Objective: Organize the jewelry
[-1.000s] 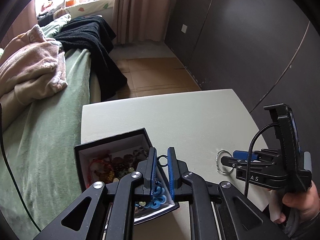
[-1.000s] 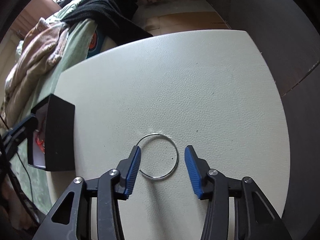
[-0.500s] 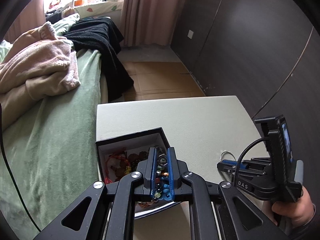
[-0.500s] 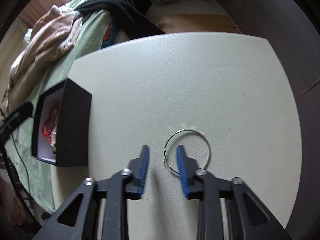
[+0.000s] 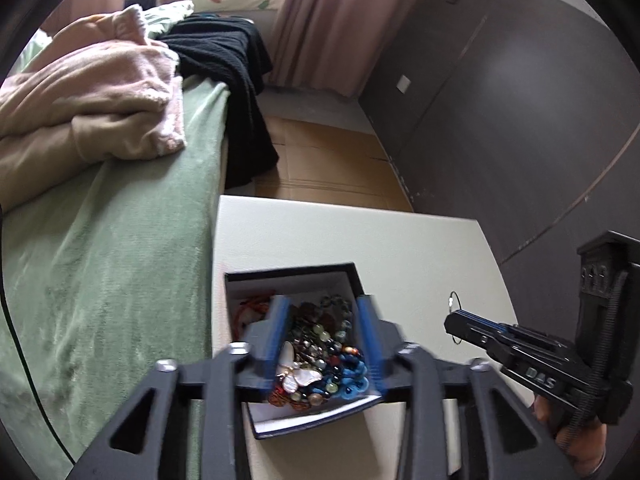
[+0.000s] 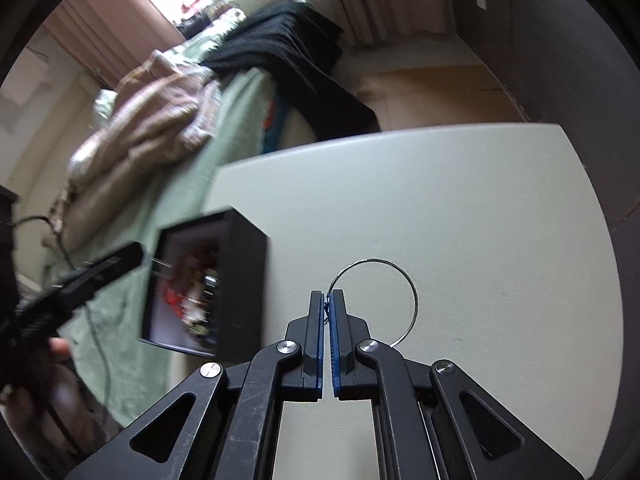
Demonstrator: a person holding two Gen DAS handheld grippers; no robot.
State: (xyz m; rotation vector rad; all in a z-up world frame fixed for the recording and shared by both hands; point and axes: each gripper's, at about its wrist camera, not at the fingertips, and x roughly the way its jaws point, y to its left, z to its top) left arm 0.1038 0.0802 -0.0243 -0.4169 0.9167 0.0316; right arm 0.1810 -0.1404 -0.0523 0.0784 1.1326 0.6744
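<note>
Above the jewelry box (image 5: 296, 276), left gripper (image 5: 324, 332) wide; only right wrist view: right gripper (image 6: 328, 300) pinching hoop (image 6: 400, 276).

The letters "DAS" stood in pale raised type on the black body of the right gripper (image 5: 454, 322). No other text was legible.

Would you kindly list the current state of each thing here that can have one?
left tool: open, above the box
right tool: shut on the wire hoop
wire hoop: pinched at its rim
jewelry box: lidless, heaped with beads
</note>
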